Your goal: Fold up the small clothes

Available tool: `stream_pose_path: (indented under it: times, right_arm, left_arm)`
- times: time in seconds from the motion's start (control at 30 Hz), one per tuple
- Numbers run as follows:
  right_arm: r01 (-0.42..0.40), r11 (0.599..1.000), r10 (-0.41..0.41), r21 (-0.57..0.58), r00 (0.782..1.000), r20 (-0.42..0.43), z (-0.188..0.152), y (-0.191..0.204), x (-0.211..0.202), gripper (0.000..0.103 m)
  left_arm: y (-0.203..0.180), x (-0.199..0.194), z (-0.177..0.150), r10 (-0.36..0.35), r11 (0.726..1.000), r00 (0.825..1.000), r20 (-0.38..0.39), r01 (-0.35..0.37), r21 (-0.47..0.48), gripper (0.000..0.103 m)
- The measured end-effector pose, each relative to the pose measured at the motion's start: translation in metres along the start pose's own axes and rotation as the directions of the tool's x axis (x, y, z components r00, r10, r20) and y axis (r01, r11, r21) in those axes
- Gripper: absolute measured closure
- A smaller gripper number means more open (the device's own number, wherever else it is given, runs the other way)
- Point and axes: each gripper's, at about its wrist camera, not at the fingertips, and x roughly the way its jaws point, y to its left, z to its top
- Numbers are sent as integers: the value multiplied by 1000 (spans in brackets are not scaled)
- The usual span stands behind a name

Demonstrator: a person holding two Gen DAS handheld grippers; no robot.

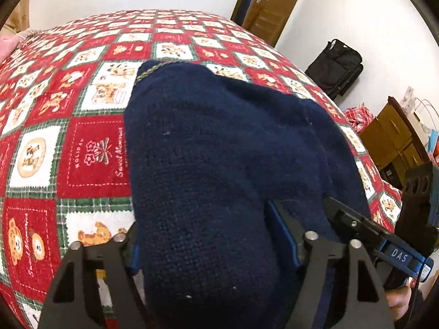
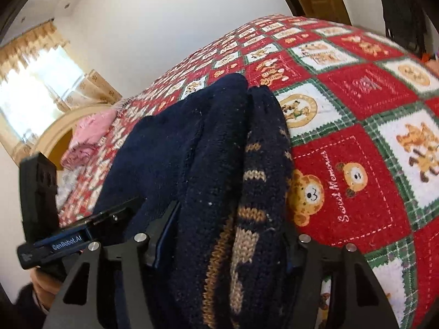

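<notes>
A small navy knitted sweater point(image 1: 219, 150) lies on a red, white and green teddy-bear patchwork bedspread point(image 1: 90, 150). My left gripper point(image 1: 203, 235) is shut on its near edge, with thick navy fabric bunched between the fingers. In the right wrist view the same sweater point(image 2: 208, 150) shows a tan knitted pattern on its folded-over side. My right gripper point(image 2: 230, 233) is shut on that bunched edge. Each gripper shows at the side of the other's view: the right one point(image 1: 384, 244) and the left one point(image 2: 79, 235). The fingertips are hidden in the fabric.
The bedspread point(image 2: 370, 164) covers the whole bed. A pink folded garment point(image 2: 87, 137) lies near the headboard. A black bag point(image 1: 337, 65) stands on the floor by a wooden door point(image 1: 271, 2). Wooden furniture point(image 1: 395, 137) stands to the right of the bed.
</notes>
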Motion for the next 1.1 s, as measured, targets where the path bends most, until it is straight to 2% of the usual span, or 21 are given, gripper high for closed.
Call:
stream_pose_path:
  times: [0.13,0.17,0.27,0.57,0.87,1.0,1.1]
  right_arm:
    - [98,991,-97,-88,995,12,1,25,-7,59]
    - [106,990,-105,-89,994,16,0,29,-11,61]
    - [93,993,-90,-75,995,44,-1,41,-26,63]
    - [88,986,-76,-142,993,89,-16,89,-57,64]
    - [112,988,-102,-108,991,91,-22,86,-59,64]
    - [119,982,-106,-144,990,97,-22,96,-66,64]
    - [95,983,-79,-159,991,108,-23,108,-76,64]
  left_arm:
    - [-11,-7,0,33,998,999,36,-35,51,51]
    - [-17,-11,0,57,995,997,53,-62,83,58]
    - [-20,-22,1,61,991,995,75,-70,112,65]
    - [-15,-41,-8,49,992,996,76,-57,108,66]
    - [-19,-42,-15,54,992,996,68,-62,109,66]
    - [-20,-46,-16,35,995,997,67,-41,91,66]
    - [-16,-54,-20,6,998,998,65,-10,60,66]
